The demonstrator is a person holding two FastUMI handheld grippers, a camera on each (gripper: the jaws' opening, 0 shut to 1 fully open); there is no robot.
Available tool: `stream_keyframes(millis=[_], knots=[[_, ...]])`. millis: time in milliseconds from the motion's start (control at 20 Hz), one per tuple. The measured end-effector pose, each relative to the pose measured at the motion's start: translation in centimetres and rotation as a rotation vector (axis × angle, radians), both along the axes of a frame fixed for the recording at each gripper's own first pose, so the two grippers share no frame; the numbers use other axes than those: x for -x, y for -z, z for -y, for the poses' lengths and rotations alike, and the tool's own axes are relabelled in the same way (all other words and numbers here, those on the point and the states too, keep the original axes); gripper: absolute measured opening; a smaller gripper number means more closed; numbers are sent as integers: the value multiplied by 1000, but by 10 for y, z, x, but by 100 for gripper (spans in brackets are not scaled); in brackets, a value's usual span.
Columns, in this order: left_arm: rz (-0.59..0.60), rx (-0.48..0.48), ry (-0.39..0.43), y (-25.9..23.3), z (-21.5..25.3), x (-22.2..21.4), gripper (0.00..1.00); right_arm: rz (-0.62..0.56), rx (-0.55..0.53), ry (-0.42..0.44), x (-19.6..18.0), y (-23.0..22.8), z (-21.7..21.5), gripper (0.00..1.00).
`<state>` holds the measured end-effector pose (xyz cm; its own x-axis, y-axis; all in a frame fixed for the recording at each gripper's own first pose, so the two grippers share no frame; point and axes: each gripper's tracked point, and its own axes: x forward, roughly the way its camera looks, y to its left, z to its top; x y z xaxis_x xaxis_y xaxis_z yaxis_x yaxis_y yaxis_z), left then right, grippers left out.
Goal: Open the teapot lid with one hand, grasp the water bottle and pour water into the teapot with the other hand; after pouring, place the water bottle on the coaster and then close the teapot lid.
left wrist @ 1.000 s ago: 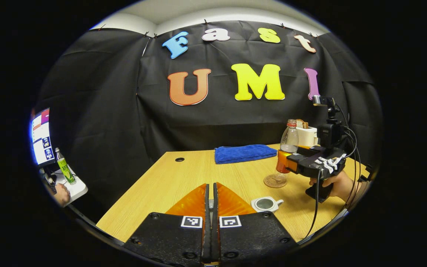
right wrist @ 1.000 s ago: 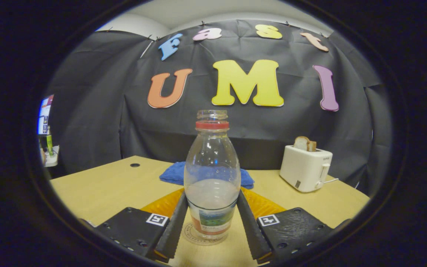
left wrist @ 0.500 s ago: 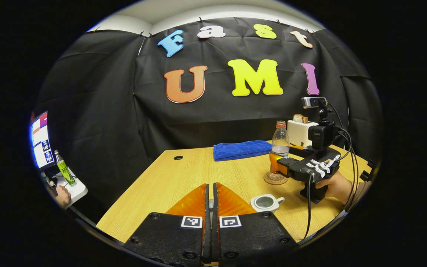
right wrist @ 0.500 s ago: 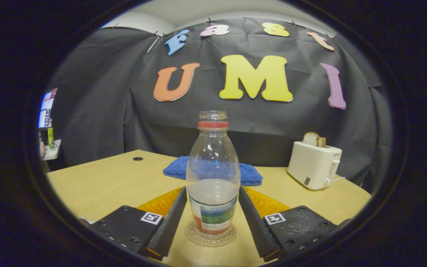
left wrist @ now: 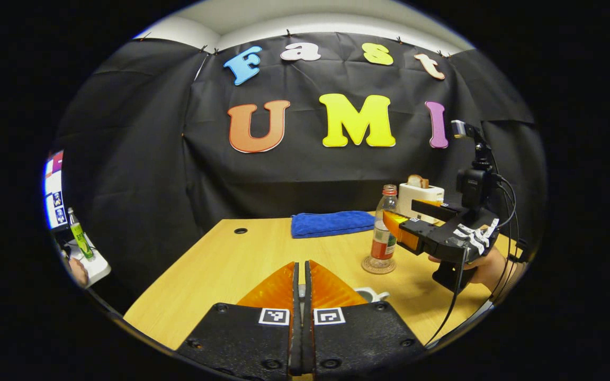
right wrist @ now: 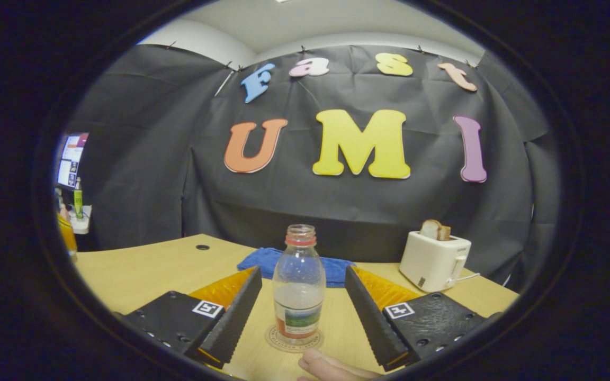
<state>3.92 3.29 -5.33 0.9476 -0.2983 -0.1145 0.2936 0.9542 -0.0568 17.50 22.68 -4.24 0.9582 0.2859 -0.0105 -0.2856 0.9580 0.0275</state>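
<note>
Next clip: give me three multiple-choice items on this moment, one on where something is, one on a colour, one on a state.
1. The water bottle stands:
A. on the coaster
B. on the blue towel
C. inside the toaster

2. The ring at the bottle's neck is:
A. green
B. red
C. white

3. The right claw is:
A. shut on the bottle
B. shut on nothing
C. open, with gaps to the bottle

Key: 1 A, its base sits on the round coaster; 2 B, a red band sits under the open mouth; 3 C, both fingers stand apart from the bottle.
</note>
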Motion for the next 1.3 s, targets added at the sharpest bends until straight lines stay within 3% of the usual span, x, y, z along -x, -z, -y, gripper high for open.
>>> stream_keyframes(millis=[150,550,800,1300], knots=[[22,42,84,-1,30,0,3,54,22,24,24,-16,27,97],[92,93,112,2,75,-10,4,60,46,119,69,-13,110,96],[93,72,39,24,90,-21,4,70,4,204,90,-11,155,94],[71,45,-77,59,85,-48,4,111,-36,173,110,3,169,94]])
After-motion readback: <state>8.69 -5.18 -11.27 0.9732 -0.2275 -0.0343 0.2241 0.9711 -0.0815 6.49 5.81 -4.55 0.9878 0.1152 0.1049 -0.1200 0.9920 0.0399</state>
